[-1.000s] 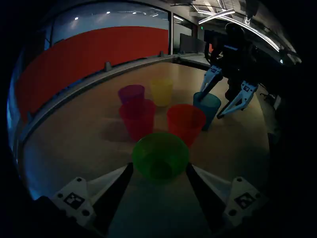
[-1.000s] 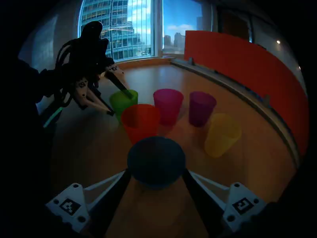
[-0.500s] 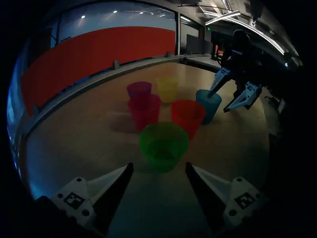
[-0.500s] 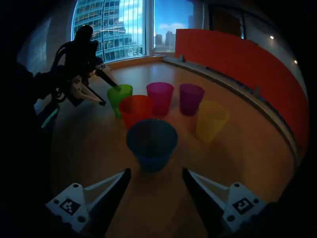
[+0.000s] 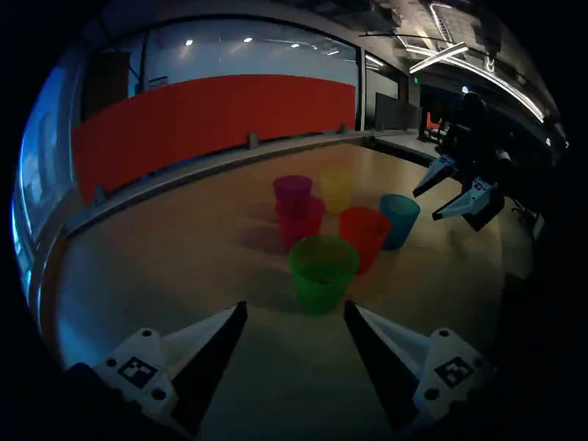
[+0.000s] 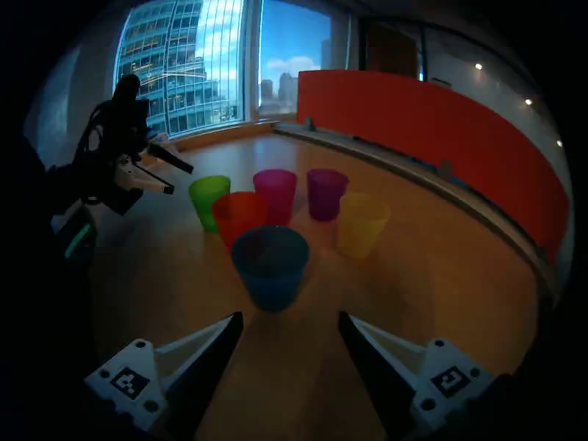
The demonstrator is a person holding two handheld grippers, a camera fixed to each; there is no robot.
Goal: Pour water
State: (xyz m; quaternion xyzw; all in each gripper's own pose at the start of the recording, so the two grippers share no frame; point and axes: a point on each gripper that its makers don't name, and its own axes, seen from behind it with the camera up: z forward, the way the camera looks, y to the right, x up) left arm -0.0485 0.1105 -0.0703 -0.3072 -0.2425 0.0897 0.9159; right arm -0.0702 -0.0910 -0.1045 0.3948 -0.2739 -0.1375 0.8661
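Observation:
Several coloured plastic cups stand upright in a tight cluster on the wooden table. In the left gripper view the green cup (image 5: 322,272) is nearest, just ahead of my left gripper (image 5: 294,309), which is open and empty. Behind the green one stand the red cup (image 5: 364,235), blue cup (image 5: 399,219), magenta cup (image 5: 298,220), purple cup (image 5: 292,187) and yellow cup (image 5: 336,187). In the right gripper view the blue cup (image 6: 270,264) stands just ahead of my right gripper (image 6: 289,316), also open and empty. The left gripper (image 6: 181,181) hangs beyond the green cup (image 6: 209,200).
The wooden table (image 5: 169,257) spreads wide around the cups. A red partition (image 5: 220,117) runs along its far edge behind a low rail. Tall windows (image 6: 198,81) stand behind the person holding the grippers. The right gripper (image 5: 426,206) hovers beyond the blue cup.
Both grippers have drawn back from the cluster. The green and blue cups, which sat between the fingertips, now stand apart ahead of them. The finger spacing looks the same.

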